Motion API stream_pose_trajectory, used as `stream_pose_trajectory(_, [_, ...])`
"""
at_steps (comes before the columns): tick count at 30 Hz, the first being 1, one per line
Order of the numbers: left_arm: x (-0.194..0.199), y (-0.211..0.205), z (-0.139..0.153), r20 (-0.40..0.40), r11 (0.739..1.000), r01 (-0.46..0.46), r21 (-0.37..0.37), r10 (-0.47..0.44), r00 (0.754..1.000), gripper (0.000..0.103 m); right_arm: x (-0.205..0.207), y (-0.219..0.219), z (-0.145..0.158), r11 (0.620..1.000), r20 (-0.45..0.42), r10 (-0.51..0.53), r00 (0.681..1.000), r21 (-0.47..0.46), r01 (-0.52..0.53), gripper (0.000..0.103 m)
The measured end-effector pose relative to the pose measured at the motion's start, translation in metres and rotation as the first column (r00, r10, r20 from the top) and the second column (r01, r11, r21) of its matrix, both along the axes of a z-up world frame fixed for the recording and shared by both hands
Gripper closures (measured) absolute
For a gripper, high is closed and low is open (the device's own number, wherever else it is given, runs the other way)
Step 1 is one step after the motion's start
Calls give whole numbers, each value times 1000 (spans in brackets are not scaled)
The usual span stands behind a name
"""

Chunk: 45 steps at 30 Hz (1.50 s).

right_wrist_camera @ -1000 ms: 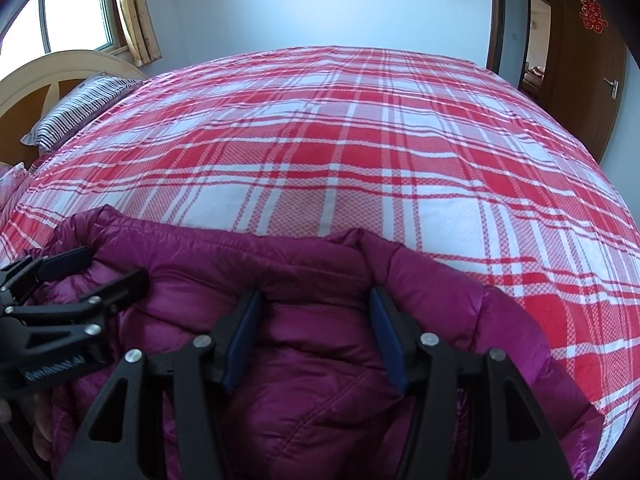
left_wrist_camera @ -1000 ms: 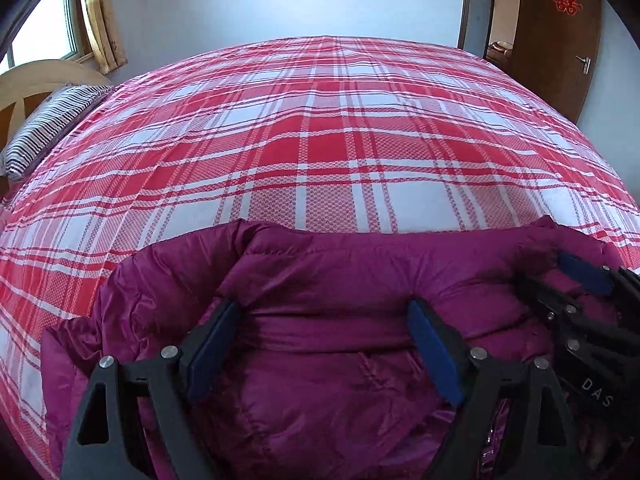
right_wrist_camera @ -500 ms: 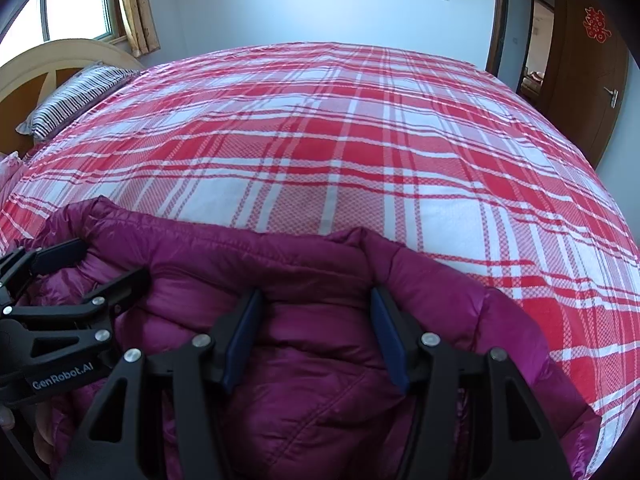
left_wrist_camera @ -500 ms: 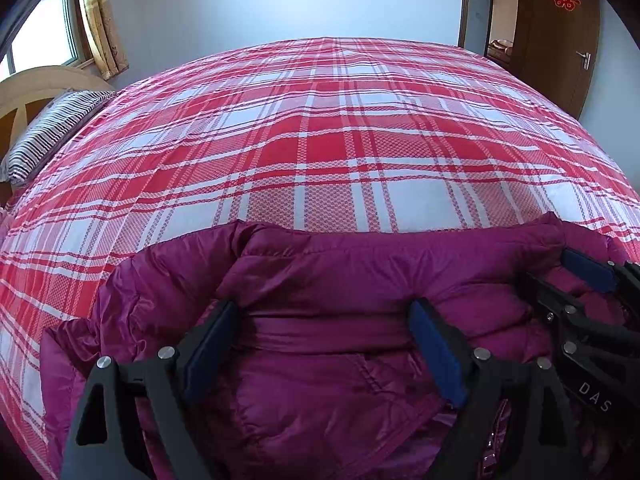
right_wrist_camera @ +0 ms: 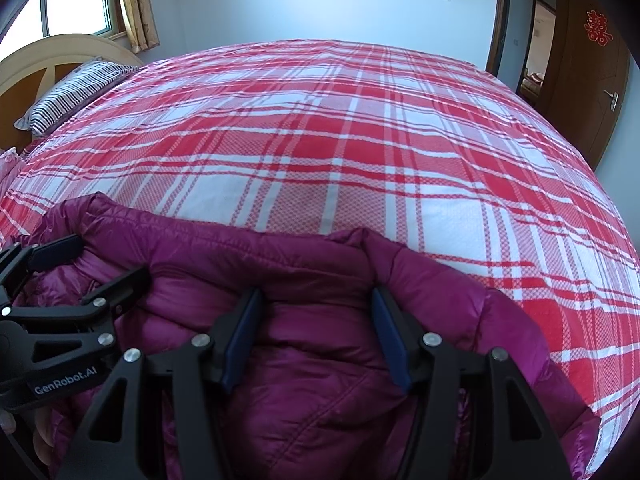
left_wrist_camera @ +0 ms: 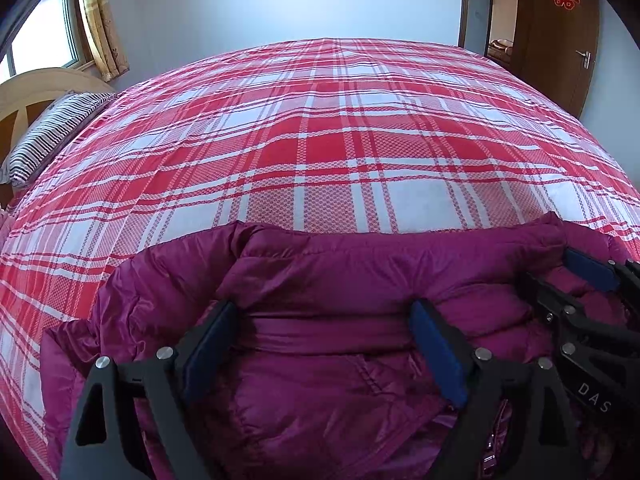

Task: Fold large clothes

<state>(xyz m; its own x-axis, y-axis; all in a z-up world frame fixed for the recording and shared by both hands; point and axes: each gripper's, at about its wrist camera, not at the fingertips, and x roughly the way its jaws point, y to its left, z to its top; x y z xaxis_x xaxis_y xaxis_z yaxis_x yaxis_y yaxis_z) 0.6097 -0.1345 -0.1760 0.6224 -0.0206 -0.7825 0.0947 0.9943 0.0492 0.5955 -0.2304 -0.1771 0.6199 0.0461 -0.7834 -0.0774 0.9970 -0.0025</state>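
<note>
Red plaid bed [left_wrist_camera: 320, 152] beyond fingers. Magenta down jacket [left_wrist_camera: 320, 280] bunched between and under both: left gripper [left_wrist_camera: 324, 332] open, right gripper [right_wrist_camera: 316, 332] open.

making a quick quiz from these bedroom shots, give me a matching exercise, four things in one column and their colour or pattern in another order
Things:
1. down jacket
2. bedsheet
3. pillow
4. door

Looks:
A. dark brown wood
B. magenta, quilted
C. dark and white stripes
D. red and white plaid

Pairs: 1-B, 2-D, 3-C, 4-A
</note>
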Motion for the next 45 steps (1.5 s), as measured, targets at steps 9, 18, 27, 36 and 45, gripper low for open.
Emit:
stream_pose_trajectory(9, [0,0,0,0,1000,0,0,0,1000,14,1,0,0,1000,-1,0,1000,0,0,42])
stream_pose_trajectory(18, [0,-1,0,0,1000,0,1,0,1000,13,1,0,-1,1000,-1,0,1000,3,0,42])
stream_pose_trajectory(27, [1,-3,0,1,1000,-1,15,1,1000,13,1,0,-1,1000,-2,-1,1000,1,1,42])
stream_pose_trajectory(36, [-50,35,86,106,996,55,-70,-48,993,12,-26,-34,41,998,48,-15,999,69,12,27])
stream_pose_trajectory(45, [-310,112,59,96,990,116,79,-124,988,12,-262,-120,59,967,-35,-101,994,230,106,17])
